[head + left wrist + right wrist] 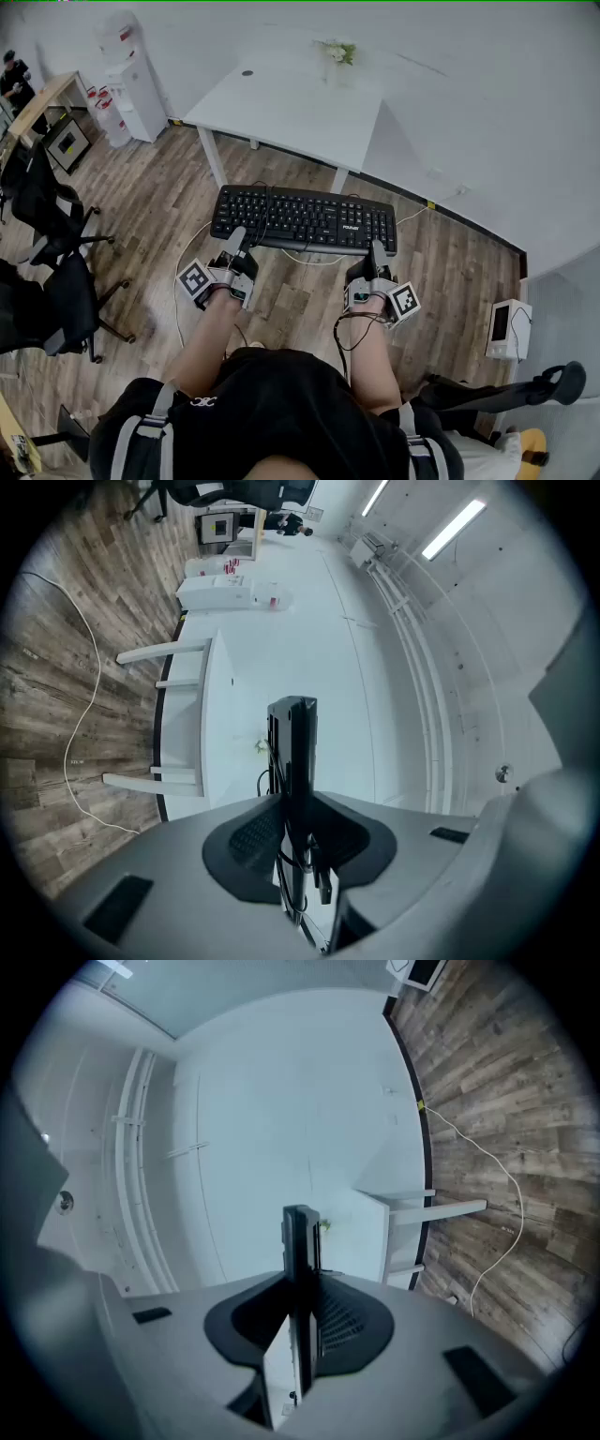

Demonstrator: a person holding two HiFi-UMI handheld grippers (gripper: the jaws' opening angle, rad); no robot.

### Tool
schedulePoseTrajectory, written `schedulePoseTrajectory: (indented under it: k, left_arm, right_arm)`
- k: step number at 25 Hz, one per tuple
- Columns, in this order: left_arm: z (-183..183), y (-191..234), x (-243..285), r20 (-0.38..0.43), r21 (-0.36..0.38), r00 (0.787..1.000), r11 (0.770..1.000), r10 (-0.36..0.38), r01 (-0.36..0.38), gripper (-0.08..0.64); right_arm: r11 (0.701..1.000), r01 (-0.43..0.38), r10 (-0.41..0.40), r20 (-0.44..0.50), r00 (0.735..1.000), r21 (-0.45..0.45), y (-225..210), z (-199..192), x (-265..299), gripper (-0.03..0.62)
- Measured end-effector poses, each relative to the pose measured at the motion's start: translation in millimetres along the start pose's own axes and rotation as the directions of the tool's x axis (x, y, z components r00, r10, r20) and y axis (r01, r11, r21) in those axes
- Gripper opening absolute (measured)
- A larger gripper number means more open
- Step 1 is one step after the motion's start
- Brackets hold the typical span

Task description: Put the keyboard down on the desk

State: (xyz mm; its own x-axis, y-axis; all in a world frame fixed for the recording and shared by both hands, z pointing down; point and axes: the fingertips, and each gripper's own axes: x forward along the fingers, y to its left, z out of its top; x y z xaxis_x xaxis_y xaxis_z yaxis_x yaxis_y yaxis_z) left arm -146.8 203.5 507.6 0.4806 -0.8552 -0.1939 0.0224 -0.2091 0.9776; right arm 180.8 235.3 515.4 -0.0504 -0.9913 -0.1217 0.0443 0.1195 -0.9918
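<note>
A black keyboard hangs level in the air over the wooden floor, short of the white desk. My left gripper is shut on its near left edge, my right gripper on its near right edge. In the left gripper view the keyboard stands edge-on between the pads of the left gripper, with its cable looped there. The right gripper view shows the same board edge-on, clamped in the right gripper. The desk lies ahead.
A small plant stands at the desk's far edge. A white cable runs over the floor under the keyboard. Black office chairs stand at left, a water dispenser at back left, a white device on the floor at right.
</note>
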Motion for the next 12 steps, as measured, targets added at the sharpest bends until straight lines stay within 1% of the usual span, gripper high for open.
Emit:
schedulePoseTrajectory:
  k: [3,5,12]
  left_arm:
    - [-6,-3,1,0.009,0.006,1.0,1.0,0.005,-0.005,0.089]
    - [-7,-5,0,0.012,0.007,1.0,1.0,0.005,-0.005,0.089]
    - [1,-11,-10,0.008,0.009,1.0,1.0,0.001,-0.001,0.087]
  right_arm:
    - [1.0,0.017,-0.017,0.005,1.0,-0.001,-3,7,-2,0.077]
    - [1.0,0.013,-0.013,0.006,1.0,-0.003,-1,7,-4,0.077]
    - [1.0,0.002,-0.002,0.007,1.0,-0.01,3,-5,-7,0.077]
